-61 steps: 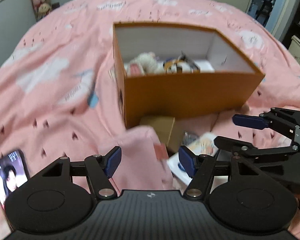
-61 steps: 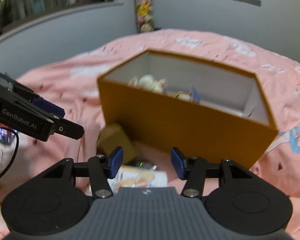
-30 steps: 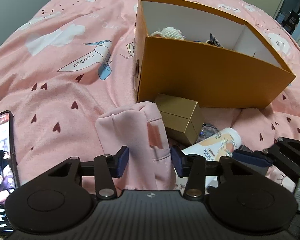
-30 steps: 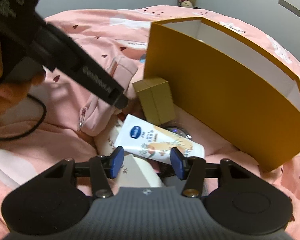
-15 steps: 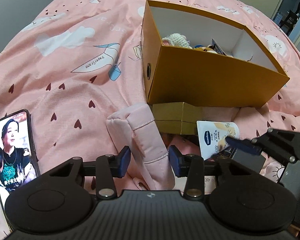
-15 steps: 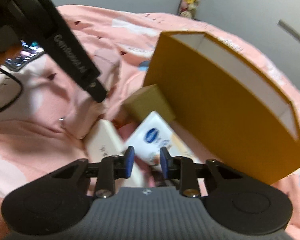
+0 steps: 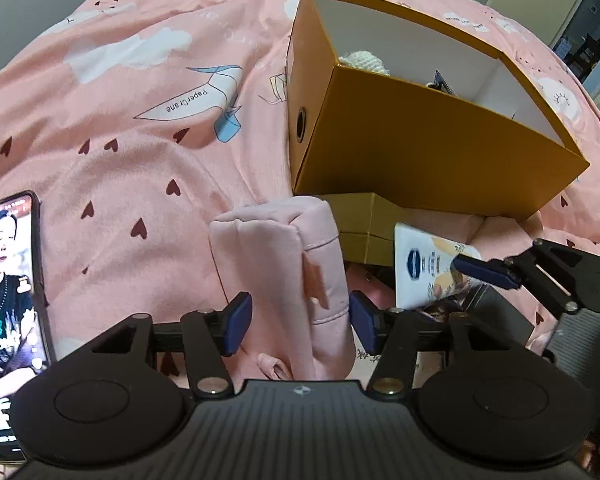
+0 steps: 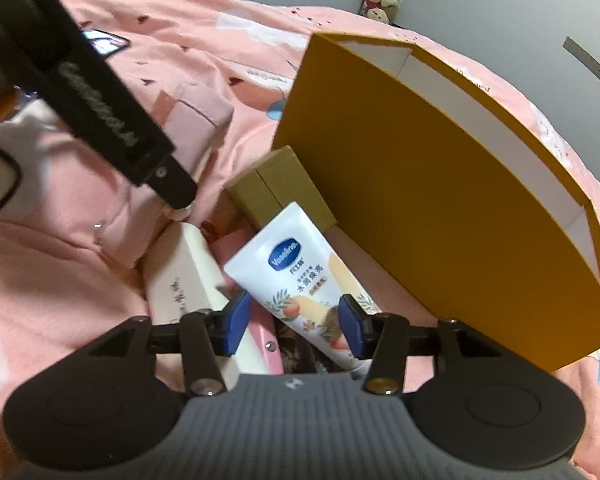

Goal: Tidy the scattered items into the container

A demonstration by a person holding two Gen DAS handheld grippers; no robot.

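Pink bedspread [image 7: 148, 128] — left gripper [image 7: 298, 322] opening around soft pink pouch [image 7: 284, 264], right gripper [image 8: 294, 322] opening around white lotion tube [image 8: 296, 280]

box [image 7: 428, 148]: matt cardboard | pouch [image 7: 284, 264]: soft cloth | tube [image 8: 300, 284]: glossy, probably plastic | bedspread [image 7: 140, 120]: cloth

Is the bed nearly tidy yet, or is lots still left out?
Partly. A few things already lie in the orange box. Both grippers' jaws are opening: the left gripper around the pink pouch, the right gripper around the lotion tube. The small brown box waits.
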